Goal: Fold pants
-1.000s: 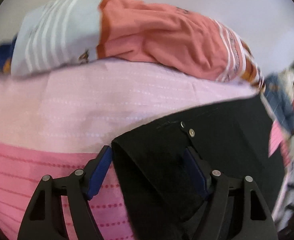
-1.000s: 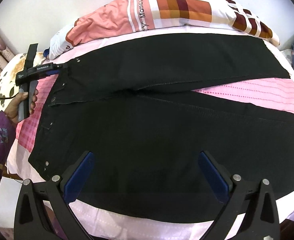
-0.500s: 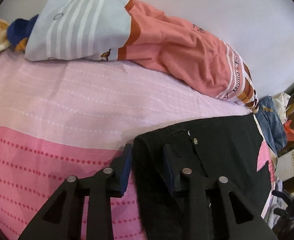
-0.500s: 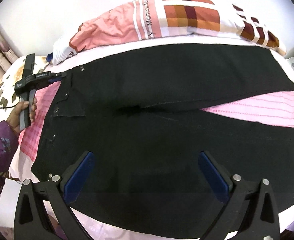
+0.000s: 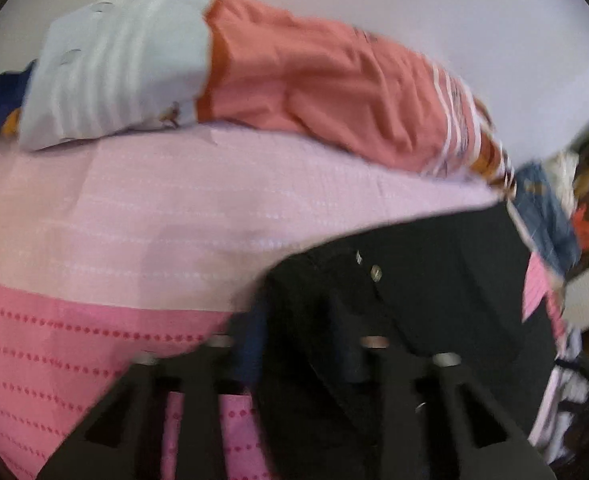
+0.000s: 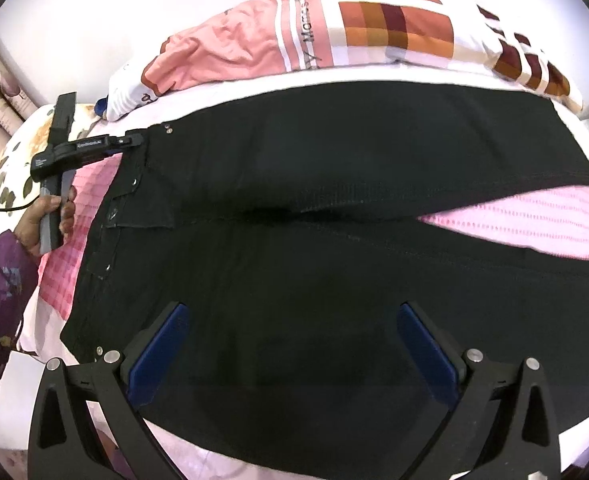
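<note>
Grasp step: left gripper [image 5: 302, 344] jaws closing on waistband corner of black denim pants [image 6: 334, 208]. Right gripper [image 6: 292, 344] held released above them. Lift-over fold judged next.

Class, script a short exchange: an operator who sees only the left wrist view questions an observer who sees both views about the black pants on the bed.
Operator: My left gripper is closing with the waistband corner of the black pants between its jaws. What is the right gripper doing?
Observer: The right gripper is open above the near leg, pinching nothing.
Operator: Do the two legs lie together?
Observer: No, they splay apart, and the pink sheet shows between them.
</note>
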### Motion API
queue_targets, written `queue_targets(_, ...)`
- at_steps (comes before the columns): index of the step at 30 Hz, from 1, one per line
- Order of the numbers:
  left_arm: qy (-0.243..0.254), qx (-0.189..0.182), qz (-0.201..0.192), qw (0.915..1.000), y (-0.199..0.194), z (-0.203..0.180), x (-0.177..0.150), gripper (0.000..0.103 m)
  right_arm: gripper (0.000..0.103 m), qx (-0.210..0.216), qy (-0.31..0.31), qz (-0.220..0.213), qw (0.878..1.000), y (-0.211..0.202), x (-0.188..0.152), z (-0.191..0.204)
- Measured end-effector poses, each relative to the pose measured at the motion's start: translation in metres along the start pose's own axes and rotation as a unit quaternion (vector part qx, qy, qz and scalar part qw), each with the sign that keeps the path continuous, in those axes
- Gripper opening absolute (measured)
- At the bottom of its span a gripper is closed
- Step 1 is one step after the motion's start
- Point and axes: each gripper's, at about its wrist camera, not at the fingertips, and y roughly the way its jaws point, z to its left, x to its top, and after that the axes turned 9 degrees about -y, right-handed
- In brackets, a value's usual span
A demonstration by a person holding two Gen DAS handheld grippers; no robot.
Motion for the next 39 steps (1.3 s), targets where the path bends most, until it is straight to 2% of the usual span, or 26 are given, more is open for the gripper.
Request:
queue_targets(2, -0.006, 0.002, -0.025, 0.9997, -0.014, -0.004, -0.005, 0.016, 0.103, 0.013, -0.002, -0.004, 1.0, 0.001, 0.009, -0.003)
queue_targets(4, 0.007, 0.014, -0.042, 0.999, -0.024, -0.019, -0.014, 0.015, 0.103, 0.052, 0.01, -0.008, 0.999, 0.002, 0.026, -0.013)
queue_targets(7, 0.003, 0.004, -0.07, 0.9975, -0.041, -0.037, -0.025, 0.015, 0.103, 0.11, 0.035, -0.028, 0.993, 0.007, 0.065, -0.032)
queue_targets(8, 0.006, 0.007, -0.092, 0.9957, -0.052, -0.048, -0.034, 0.015, 0.103, 0.132, 0.043, -0.029, 0.99, 0.012, 0.077, -0.038)
queue_targets(11, 0.01, -0.002, -0.125, 0.9921, -0.072, -0.067, -0.053, 0.015, 0.103, 0.219, 0.115, -0.017, 0.969, 0.043, 0.125, -0.071)
queue_targets(13, 0.024, 0.006, -0.139, 0.99, -0.08, -0.079, -0.067, 0.015, 0.103, 0.228, 0.158, -0.007, 0.961, 0.065, 0.148, -0.089)
queue_targets(15, 0.025, 0.003, -0.14, 0.9899, -0.084, -0.086, -0.081, 0.015, 0.102, 0.256, 0.191, 0.003, 0.948, 0.086, 0.162, -0.103)
queue_targets(16, 0.017, 0.0, -0.14, 0.99, -0.086, -0.088, -0.088, 0.015, 0.097, 0.265, 0.21, 0.008, 0.941, 0.096, 0.168, -0.111)
queue_targets(17, 0.012, -0.003, -0.14, 0.9901, -0.09, -0.088, -0.092, 0.015, 0.086, 0.273, 0.235, 0.017, 0.933, 0.109, 0.172, -0.12)
queue_targets(18, 0.007, -0.006, -0.138, 0.9903, -0.092, -0.088, -0.097, 0.015, 0.081, 0.279, 0.25, 0.02, 0.927, 0.116, 0.175, -0.126)
queue_targets(20, -0.011, -0.012, -0.14, 0.99, -0.097, -0.086, -0.107, 0.015, 0.078, 0.296, 0.273, 0.034, 0.915, 0.134, 0.182, -0.136)
queue_targets(24, -0.033, -0.022, -0.142, 0.9891, -0.104, -0.086, -0.122, 0.015, 0.074, 0.283, 0.299, 0.042, 0.911, 0.15, 0.188, -0.148)
queue_targets(25, -0.041, -0.028, -0.138, 0.9893, -0.104, -0.086, -0.124, 0.015, 0.062, 0.276, 0.301, 0.043, 0.912, 0.153, 0.19, -0.15)
queue_targets(26, -0.044, -0.029, -0.135, 0.9895, -0.103, -0.087, -0.126, 0.015, 0.043, 0.268, 0.301, 0.052, 0.914, 0.157, 0.192, -0.151)
queue_targets(27, -0.045, -0.029, -0.134, 0.9895, -0.104, -0.088, -0.127, 0.015, 0.029, 0.26, 0.301, 0.058, 0.916, 0.16, 0.192, -0.151)
queue_targets(28, -0.046, -0.027, -0.133, 0.9897, -0.103, -0.09, -0.129, 0.015, 0.008, 0.247, 0.301, 0.061, 0.919, 0.159, 0.191, -0.152)
queue_targets(30, -0.049, -0.023, -0.134, 0.9895, -0.104, -0.093, -0.13, 0.015, 0.008, 0.24, 0.294, 0.041, 0.924, 0.148, 0.185, -0.151)
queue_targets(32, -0.065, -0.024, -0.138, 0.988, -0.108, -0.09, -0.131, 0.015, 0.008, 0.225, 0.27, 0.015, 0.936, 0.125, 0.174, -0.145)
queue_targets(37, -0.08, -0.021, -0.137, 0.9871, -0.124, -0.083, -0.14, 0.015, 0.008, 0.221, 0.25, -0.025, 0.942, 0.068, 0.118, -0.132)
queue_targets(39, -0.081, -0.016, -0.135, 0.9874, -0.13, -0.083, -0.15, 0.016, 0.008, 0.226, 0.251, -0.032, 0.941, 0.051, 0.093, -0.128)
